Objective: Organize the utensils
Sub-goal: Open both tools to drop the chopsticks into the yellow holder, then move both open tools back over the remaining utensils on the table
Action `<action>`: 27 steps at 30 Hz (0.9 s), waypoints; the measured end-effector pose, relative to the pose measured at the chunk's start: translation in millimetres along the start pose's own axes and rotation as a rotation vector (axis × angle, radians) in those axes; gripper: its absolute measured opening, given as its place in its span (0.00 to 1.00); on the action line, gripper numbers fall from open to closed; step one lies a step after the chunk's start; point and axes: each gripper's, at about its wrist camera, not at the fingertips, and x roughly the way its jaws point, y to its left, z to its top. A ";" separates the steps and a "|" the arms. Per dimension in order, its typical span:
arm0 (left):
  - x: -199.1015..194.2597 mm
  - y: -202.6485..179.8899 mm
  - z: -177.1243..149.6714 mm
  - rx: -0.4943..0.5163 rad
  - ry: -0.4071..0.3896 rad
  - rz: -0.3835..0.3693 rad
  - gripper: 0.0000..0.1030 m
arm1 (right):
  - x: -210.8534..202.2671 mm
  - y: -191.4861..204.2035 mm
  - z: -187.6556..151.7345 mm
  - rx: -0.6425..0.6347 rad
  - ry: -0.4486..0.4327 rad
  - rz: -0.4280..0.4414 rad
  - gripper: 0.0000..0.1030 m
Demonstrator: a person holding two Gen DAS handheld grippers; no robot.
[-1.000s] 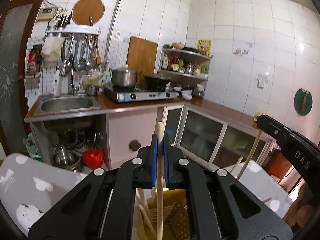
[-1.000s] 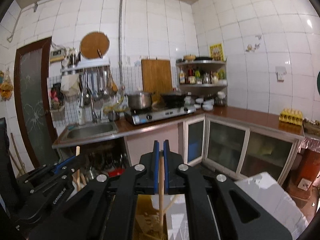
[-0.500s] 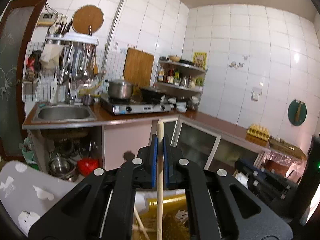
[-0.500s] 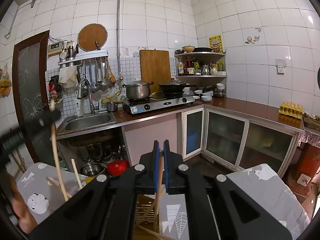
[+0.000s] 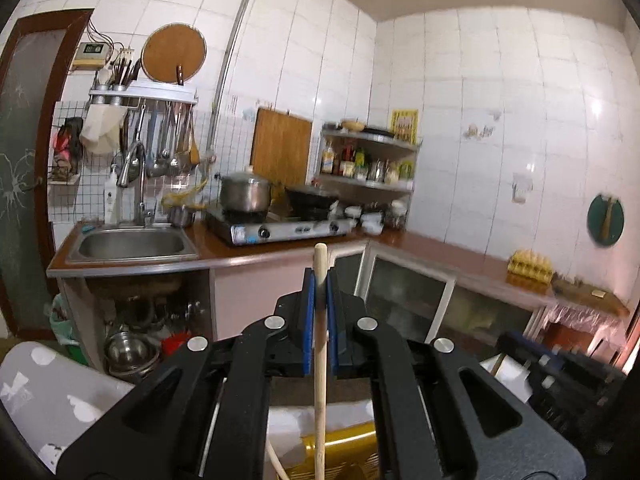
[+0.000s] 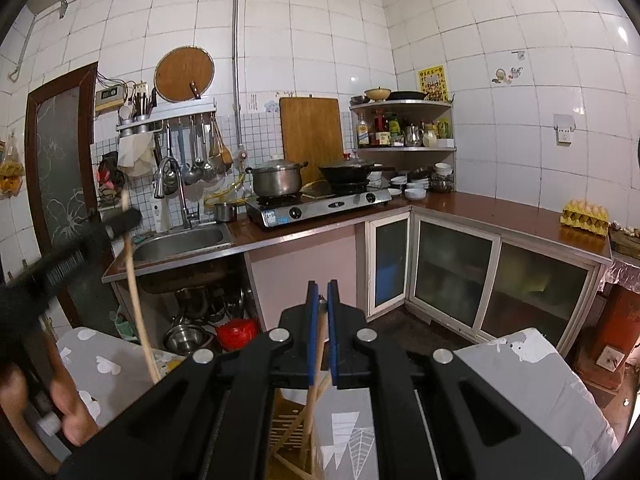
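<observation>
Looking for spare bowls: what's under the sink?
Under the sink the open cabinet shows stacked steel bowls, a red pot and the drain pipe. Whatever sits deeper behind them is dark and covered.

L hand-held gripper (image 5: 319, 280) clamps upright chopstick (image 5: 320, 380) above yellow basket (image 5: 352, 452).

Pale wooden chopsticks (image 5: 320, 380) are seen against blue pads (image 5: 307, 320), a yellow slatted basket (image 5: 348, 452), a grey white-patterned tablecloth (image 6: 532, 384).
</observation>
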 end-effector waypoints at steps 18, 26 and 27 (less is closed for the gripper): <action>-74.7 25.6 4.7 0.018 0.080 0.055 0.79 | -46.7 -4.9 2.7 0.029 0.086 -0.065 0.60; -148.7 58.0 -38.8 -0.019 0.156 0.093 0.95 | -103.7 3.2 -48.0 -0.019 0.168 -0.130 0.64; -151.3 61.5 -45.7 -0.030 0.172 0.098 0.95 | -107.2 5.7 -60.6 -0.025 0.193 -0.136 0.64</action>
